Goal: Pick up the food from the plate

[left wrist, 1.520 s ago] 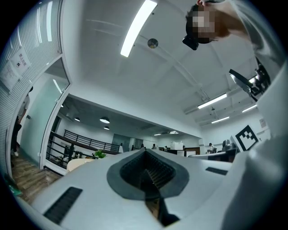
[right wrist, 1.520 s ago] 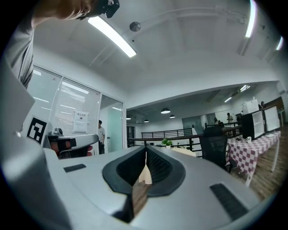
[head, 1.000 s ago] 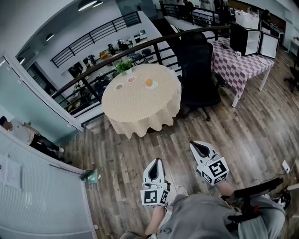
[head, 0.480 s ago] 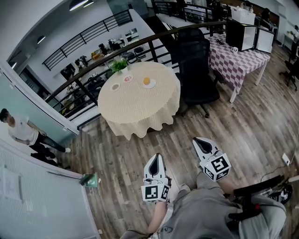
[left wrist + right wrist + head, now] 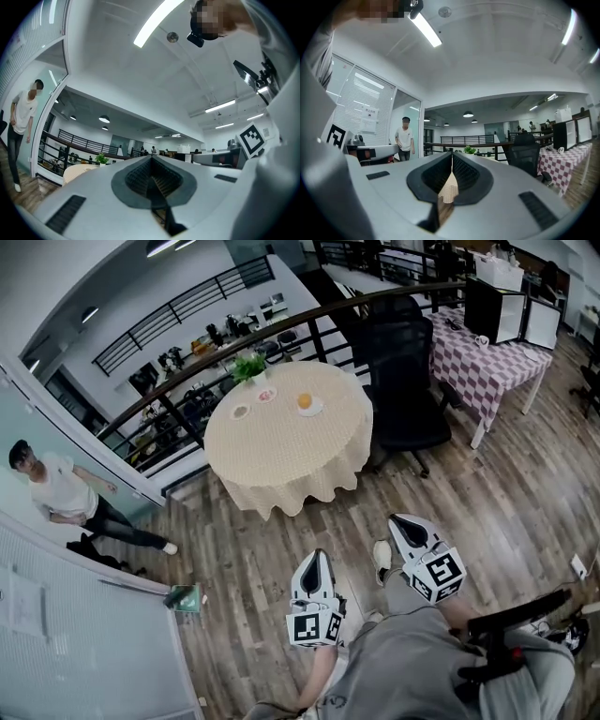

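The food is a small orange piece (image 5: 305, 400) on a white plate (image 5: 308, 411), on the far side of a round table with a cream cloth (image 5: 281, 451). Both grippers are held low over the wooden floor, well short of the table, and point toward it. My left gripper (image 5: 315, 559) has its jaws together with nothing in them, as the left gripper view (image 5: 151, 157) also shows. My right gripper (image 5: 402, 521) is shut and empty too (image 5: 452, 154); a strip of the cream cloth shows below its tips.
Two more small dishes (image 5: 266, 396) (image 5: 240, 412) and a potted plant (image 5: 248, 367) share the table. A black office chair (image 5: 405, 381) stands to its right, with a checked table (image 5: 483, 357) beyond. A railing (image 5: 187, 362) runs behind. A person (image 5: 61, 493) stands at the left by the glass wall.
The person at the left has walked further into view along the glass wall. Both grippers have shifted slightly over the floor and stay shut.
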Available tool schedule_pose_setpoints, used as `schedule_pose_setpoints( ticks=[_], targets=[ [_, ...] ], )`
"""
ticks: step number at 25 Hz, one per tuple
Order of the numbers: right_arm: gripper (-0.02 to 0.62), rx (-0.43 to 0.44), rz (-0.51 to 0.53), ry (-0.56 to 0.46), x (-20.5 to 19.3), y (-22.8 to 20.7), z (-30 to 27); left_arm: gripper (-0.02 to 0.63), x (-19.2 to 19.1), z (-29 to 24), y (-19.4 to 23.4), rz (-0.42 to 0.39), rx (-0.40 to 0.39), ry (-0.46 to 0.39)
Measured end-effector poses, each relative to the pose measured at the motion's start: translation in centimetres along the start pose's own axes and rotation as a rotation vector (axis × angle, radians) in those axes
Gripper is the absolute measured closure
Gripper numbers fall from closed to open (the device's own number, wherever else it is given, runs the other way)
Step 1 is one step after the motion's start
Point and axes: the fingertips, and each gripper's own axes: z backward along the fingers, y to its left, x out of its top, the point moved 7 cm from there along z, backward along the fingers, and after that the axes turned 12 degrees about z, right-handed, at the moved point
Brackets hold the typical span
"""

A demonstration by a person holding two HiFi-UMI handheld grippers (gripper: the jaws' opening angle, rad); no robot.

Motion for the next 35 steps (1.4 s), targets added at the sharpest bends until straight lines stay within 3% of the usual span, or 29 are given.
schedule_pose_setpoints(
  ticks=[11, 26, 35],
  targets=[
    [0.58, 0.072, -0.005, -0.034, -1.4, -1.5, -9.3, 0.597, 1.0, -4.3, 4.6, -0.021, 0.066, -0.044],
    [0.58, 0.123, -0.043, -0.007, -4.7, -10.1, -26.5, 0.597, 0.4, -20.4, 12.1, -0.011, 0.068, -0.007],
    [0.58, 0.158, -0.075, 0.001, -4.5, -15.6, -36.5, 0.597, 2.3, -29.6, 16.5, 0.008, 0.128, -0.001]
  ],
)
